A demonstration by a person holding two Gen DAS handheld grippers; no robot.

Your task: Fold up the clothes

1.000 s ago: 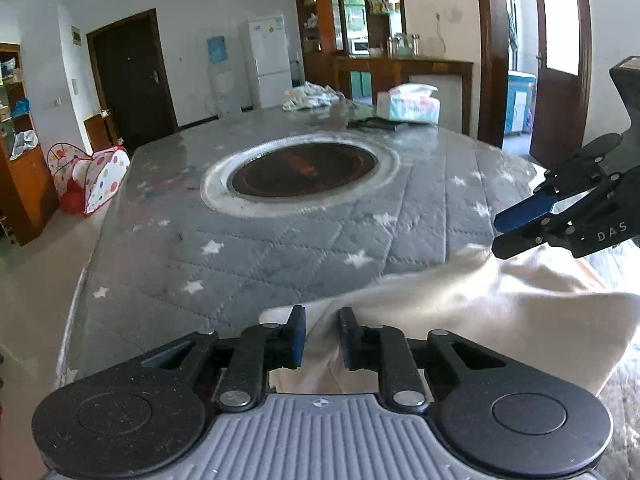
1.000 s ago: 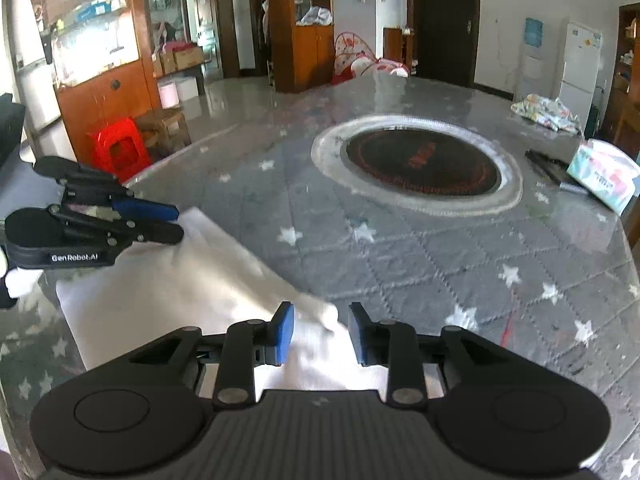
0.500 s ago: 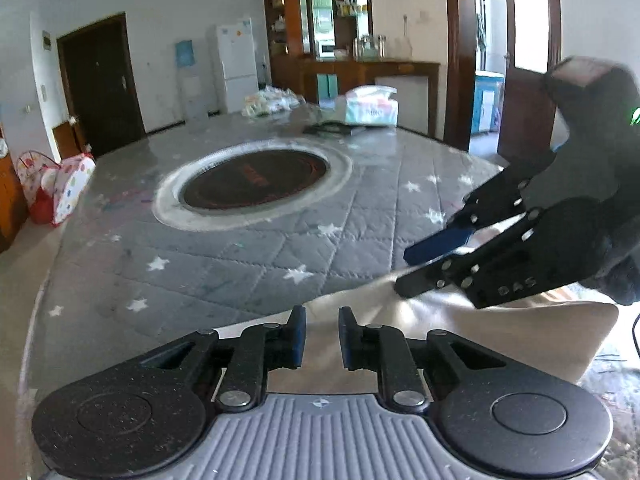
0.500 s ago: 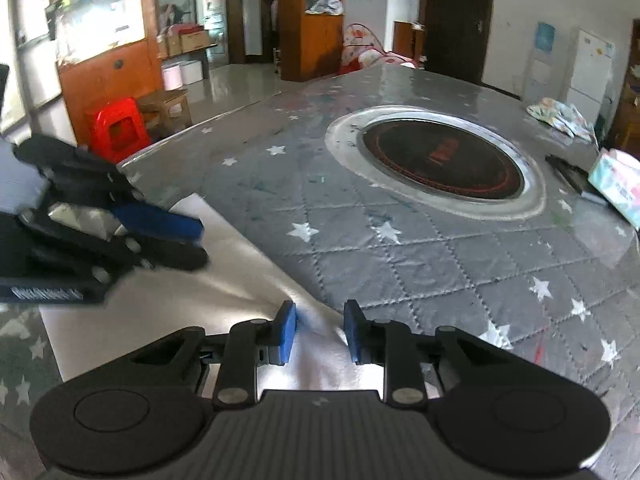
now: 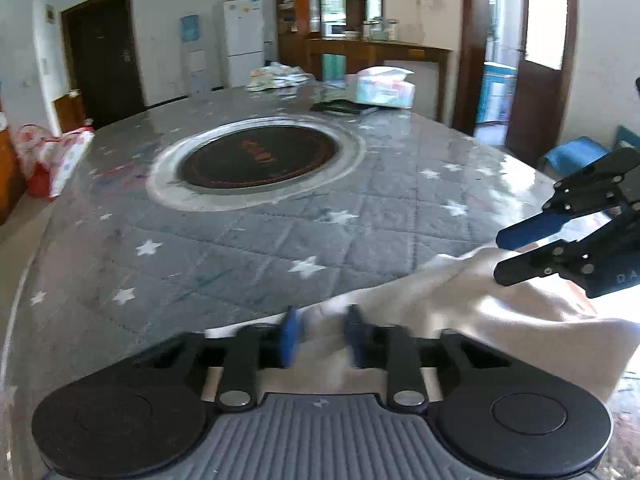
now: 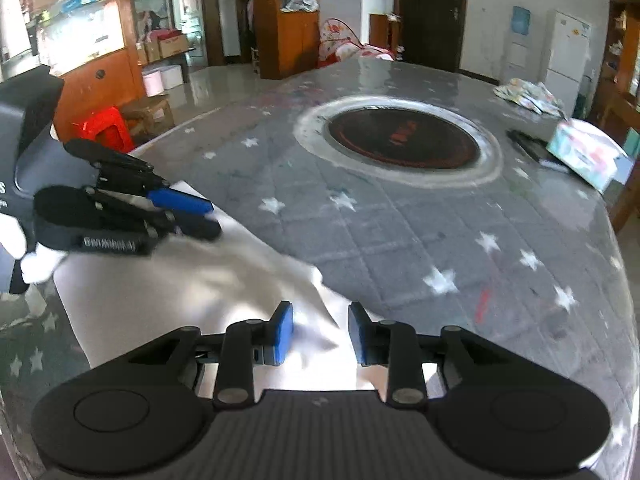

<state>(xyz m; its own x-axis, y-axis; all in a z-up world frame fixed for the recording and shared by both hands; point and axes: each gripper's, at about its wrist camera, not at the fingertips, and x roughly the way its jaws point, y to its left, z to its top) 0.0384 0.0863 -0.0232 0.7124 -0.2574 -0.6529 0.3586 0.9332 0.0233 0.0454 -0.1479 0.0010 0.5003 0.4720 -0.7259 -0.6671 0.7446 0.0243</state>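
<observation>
A cream-white garment (image 5: 460, 312) lies folded on the near edge of the grey star-patterned table (image 5: 280, 232); it also shows in the right wrist view (image 6: 192, 280). My left gripper (image 5: 320, 334) is open, its blue pads astride the garment's far edge. It appears from the side in the right wrist view (image 6: 196, 216). My right gripper (image 6: 318, 334) is open over the garment's far corner, nothing pinched. It appears at the right of the left wrist view (image 5: 508, 254), jaws apart above the cloth.
A round dark hotplate (image 5: 260, 156) sits in the table's middle. A tissue pack (image 5: 384, 88), a dark flat item (image 5: 344, 107) and a bundle of patterned cloth (image 5: 276, 78) lie at the far end. A red stool (image 6: 104, 128) stands on the floor beside the table.
Both grippers' jaws have opened wider and let go of the garment. The right gripper has drawn away from the left one, toward the right.
</observation>
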